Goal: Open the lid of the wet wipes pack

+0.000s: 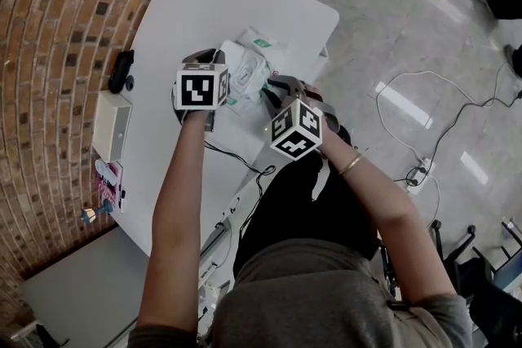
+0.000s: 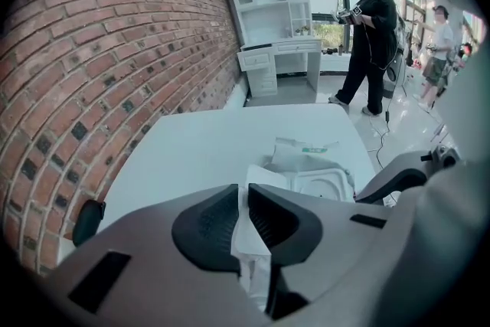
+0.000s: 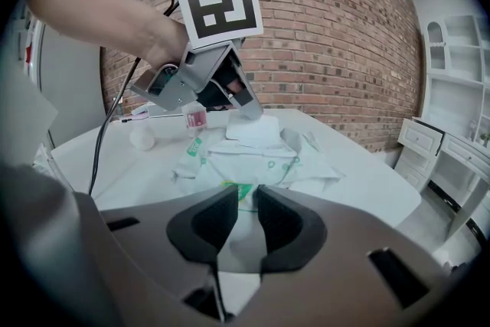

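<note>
2 hand-held grippers share the job on the white bench (image 1: pixel 188 4), one to anchor and one to lift. The wet wipes pack (image 1: pixel 245 65) lies flat near the bench's far corner, its soft wrapper spread around it. The right hand-held gripper (image 3: pixel 246 199) comes in low from the person's side. Its jaws are closed on the near end of the pack, with the wrapper filling the gap between the pads. That hold looks meant to pin the pack down so it cannot rise with the lid.

The left hand-held gripper (image 2: pixel 243 191) reaches over the pack from the side of the brick wall (image 1: pixel 49 53), pointing steeply down. Its jaws are nearly together, pinching a thin white flap that I take to be the lid (image 3: pixel 249 130). In the right gripper view this flap sits raised above the top of the pack, under the left jaws. In the left gripper view a moulded rounded frame (image 2: pixel 325 184) shows just beside it, probably the opening it covered. From that, the lid seems already off its seat, so the task looks close to done. Whether the flap is stiff plastic or a wipe I cannot tell. The pinch is on a thin edge, so the flap could slip out
</note>
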Motion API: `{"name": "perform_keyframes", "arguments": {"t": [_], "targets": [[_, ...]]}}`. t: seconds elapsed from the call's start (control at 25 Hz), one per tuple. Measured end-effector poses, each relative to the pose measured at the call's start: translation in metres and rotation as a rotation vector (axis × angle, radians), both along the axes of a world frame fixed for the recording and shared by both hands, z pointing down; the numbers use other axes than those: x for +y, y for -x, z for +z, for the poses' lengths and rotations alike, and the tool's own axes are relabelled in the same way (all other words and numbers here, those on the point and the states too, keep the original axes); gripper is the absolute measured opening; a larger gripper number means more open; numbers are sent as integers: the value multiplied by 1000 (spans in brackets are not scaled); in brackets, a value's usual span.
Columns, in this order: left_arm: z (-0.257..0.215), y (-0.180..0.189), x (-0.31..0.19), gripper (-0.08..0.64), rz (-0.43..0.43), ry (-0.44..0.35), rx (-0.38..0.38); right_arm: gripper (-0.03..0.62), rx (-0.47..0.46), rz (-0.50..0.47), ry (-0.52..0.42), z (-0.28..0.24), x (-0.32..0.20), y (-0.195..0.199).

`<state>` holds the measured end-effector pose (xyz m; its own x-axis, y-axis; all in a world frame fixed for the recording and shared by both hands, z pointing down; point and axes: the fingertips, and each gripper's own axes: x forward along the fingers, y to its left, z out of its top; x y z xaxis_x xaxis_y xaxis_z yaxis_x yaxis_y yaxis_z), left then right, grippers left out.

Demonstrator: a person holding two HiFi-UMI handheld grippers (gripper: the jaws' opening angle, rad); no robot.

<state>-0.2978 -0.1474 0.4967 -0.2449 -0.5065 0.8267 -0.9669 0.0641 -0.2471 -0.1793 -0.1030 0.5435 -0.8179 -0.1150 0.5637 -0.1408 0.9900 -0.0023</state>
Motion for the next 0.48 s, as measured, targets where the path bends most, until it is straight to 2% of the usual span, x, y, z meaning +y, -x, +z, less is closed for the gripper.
{"name": "perform_keyframes", "arguments": {"t": [0.48], "targets": [[16, 12, -2, 55, -48, 24, 21, 86, -2, 0, -3, 0, 0, 0]]}}
